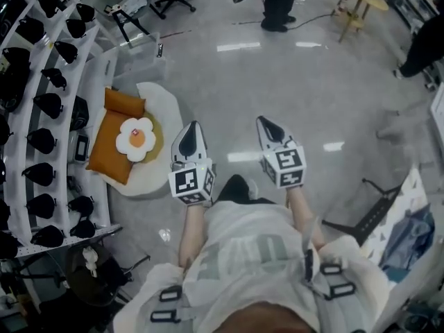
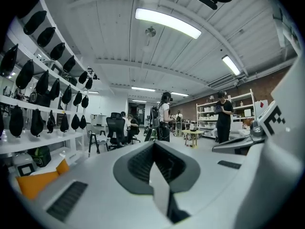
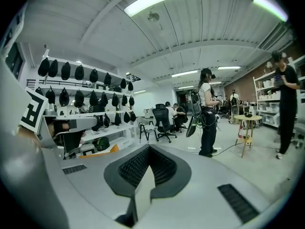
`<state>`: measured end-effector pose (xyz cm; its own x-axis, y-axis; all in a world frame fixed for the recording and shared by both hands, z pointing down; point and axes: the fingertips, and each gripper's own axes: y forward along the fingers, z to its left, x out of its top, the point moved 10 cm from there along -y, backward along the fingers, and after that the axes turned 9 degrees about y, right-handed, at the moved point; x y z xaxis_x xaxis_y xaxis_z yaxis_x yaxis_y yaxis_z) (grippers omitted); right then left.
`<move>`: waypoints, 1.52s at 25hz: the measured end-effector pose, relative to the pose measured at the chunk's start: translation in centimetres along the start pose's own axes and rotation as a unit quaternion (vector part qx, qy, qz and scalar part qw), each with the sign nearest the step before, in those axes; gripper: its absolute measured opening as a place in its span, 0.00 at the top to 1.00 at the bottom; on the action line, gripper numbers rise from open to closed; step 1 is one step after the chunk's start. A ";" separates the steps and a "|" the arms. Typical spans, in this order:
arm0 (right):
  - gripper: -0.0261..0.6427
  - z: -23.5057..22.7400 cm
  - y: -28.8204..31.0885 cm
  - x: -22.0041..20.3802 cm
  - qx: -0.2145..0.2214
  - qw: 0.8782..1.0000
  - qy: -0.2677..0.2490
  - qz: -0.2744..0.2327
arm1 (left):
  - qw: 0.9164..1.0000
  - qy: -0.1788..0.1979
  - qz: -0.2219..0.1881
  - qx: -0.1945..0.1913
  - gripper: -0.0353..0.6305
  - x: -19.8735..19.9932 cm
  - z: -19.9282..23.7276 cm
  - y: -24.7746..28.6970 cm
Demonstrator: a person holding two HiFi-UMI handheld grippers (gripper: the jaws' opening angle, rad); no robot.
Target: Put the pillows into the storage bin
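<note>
You hold the left gripper (image 1: 193,127) and right gripper (image 1: 264,122) level, fingers (image 1: 190,141) closed on nothing, likely because the pillows (image 1: 114,144) on the floor (image 1: 277,75) lie well apart, left

Pillows piled on the floor beside the shelving. Lowest lies a white fried-egg-shaped pillow (image 1: 165,106) with a dull yellow centre. A large orange pillow (image 1: 109,151) lies flat over its left side, with a smaller orange pillow (image 1: 125,103) at the far end. A white flower pillow (image 1: 136,138) with an orange centre lies on top. A translucent storage bin (image 1: 135,57) stands just beyond.
</note>
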<state>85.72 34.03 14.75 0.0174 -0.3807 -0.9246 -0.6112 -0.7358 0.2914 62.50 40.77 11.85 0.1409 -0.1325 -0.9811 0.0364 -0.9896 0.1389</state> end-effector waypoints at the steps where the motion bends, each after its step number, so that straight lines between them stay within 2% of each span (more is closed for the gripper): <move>1: 0.95 -0.2 0.5 0.1 0.003 1.000 0.000 0.001 | 1.000 0.001 0.003 0.002 0.94 0.0 0.0 0.5; 8: 0.95 -2.1 2.5 0.9 0.010 1.000 0.004 -0.012 | 1.000 0.020 -0.006 0.002 0.94 0.5 -0.3 4.1; 13: 0.95 -2.3 3.6 0.7 0.021 1.000 0.004 -0.013 | 1.000 0.022 -0.007 0.011 0.94 0.2 0.1 4.1; 18: 0.95 0.6 5.8 1.9 0.069 0.998 -0.012 0.004 | 0.998 0.008 0.004 0.057 0.94 0.3 3.2 2.3; 23: 0.95 5.3 11.4 1.2 0.138 0.989 -0.046 0.012 | 0.991 -0.016 0.007 0.130 0.94 -2.8 8.9 1.3; 25: 0.95 7.4 14.6 1.2 0.172 0.983 -0.065 0.021 | 0.985 -0.027 0.010 0.169 0.94 -4.1 11.5 1.1; 30: 0.95 13.0 23.5 2.5 0.257 0.960 -0.108 0.037 | 0.962 -0.054 0.021 0.268 0.94 -6.7 19.1 1.4; 34: 0.95 18.3 30.9 3.9 0.315 0.937 -0.140 0.057 | 0.935 -0.087 0.030 0.344 0.94 -8.2 25.4 1.2; 38: 0.95 22.9 38.5 4.8 0.367 0.914 -0.158 0.072 | 0.914 -0.081 0.031 0.396 0.94 -9.1 30.7 2.1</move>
<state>44.14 16.69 15.93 -0.2629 -0.1784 -0.9482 -0.9574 -0.0735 0.2793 30.91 38.20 16.97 -0.0317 -0.1331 -0.9906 -0.7027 -0.7018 0.1168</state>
